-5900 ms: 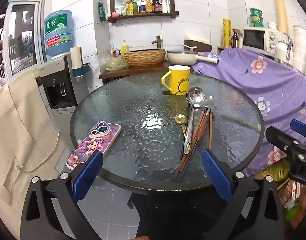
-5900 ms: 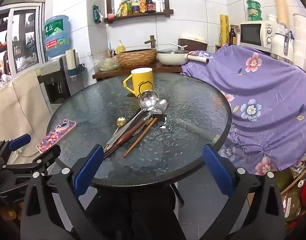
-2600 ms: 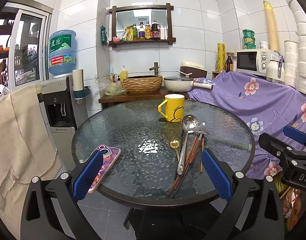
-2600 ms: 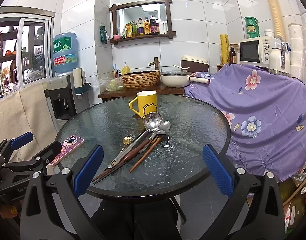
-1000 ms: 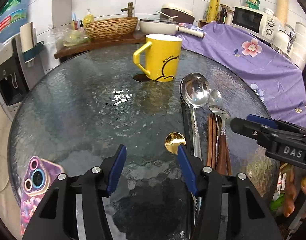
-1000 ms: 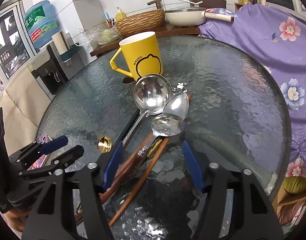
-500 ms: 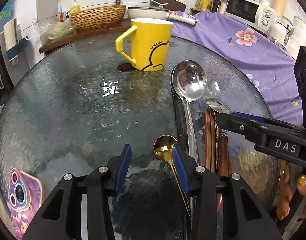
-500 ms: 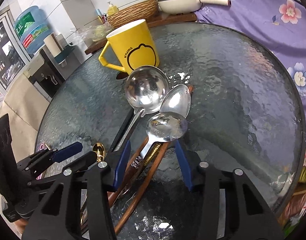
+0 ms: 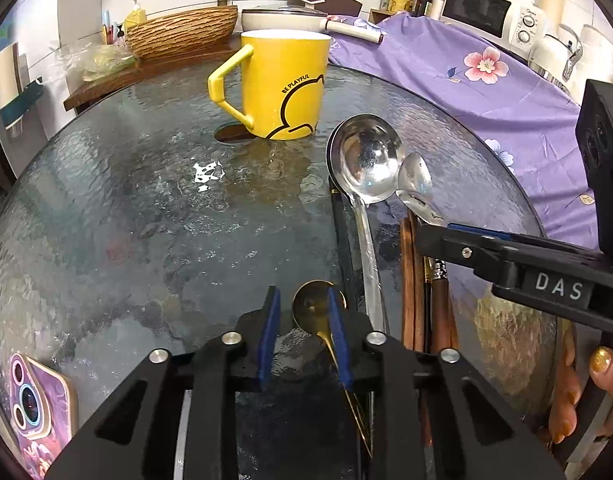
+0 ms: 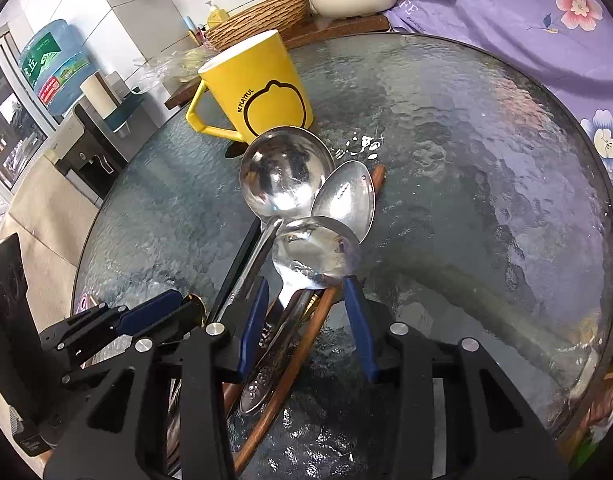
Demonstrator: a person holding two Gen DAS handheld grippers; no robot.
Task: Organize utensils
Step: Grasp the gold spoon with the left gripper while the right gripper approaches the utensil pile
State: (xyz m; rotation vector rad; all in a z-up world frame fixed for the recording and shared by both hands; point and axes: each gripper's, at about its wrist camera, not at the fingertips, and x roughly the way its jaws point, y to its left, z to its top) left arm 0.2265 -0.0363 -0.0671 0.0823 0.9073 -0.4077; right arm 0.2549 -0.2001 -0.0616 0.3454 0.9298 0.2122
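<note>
Left wrist view: left hand-held gripper [image 9: 302,312] low over the round glass counter [image 9: 126,220], blue pads partly closed, a narrow gap between them, straddling the gold teaspoon [image 9: 316,308]; right pad [image 9: 338,336] touching or nearly touching the spoon's neck, left pad apart from it, firm grip not confirmed. Just right of the teaspoon, a steel ladle [image 9: 364,168], a black chopstick alongside its handle, then wooden-handled utensils [image 9: 410,280] lying parallel. Beyond the ladle bowl, a yellow mug [image 9: 282,84] upright, handle to the left, interior hidden from this angle. Pink phone [image 9: 30,404] at the counter's near left edge.

Right wrist view: right hand-held gripper [image 10: 306,320] open, pads either side of the steel serving spoon [image 10: 314,256], touching neither side visibly. A second steel spoon [image 10: 346,196] beneath and behind it, bowl resting against the ladle. Wooden chopsticks [image 10: 302,344] under the serving spoon's handle. Purple floral cloth [image 10: 526,20] past the counter's far rim.
</note>
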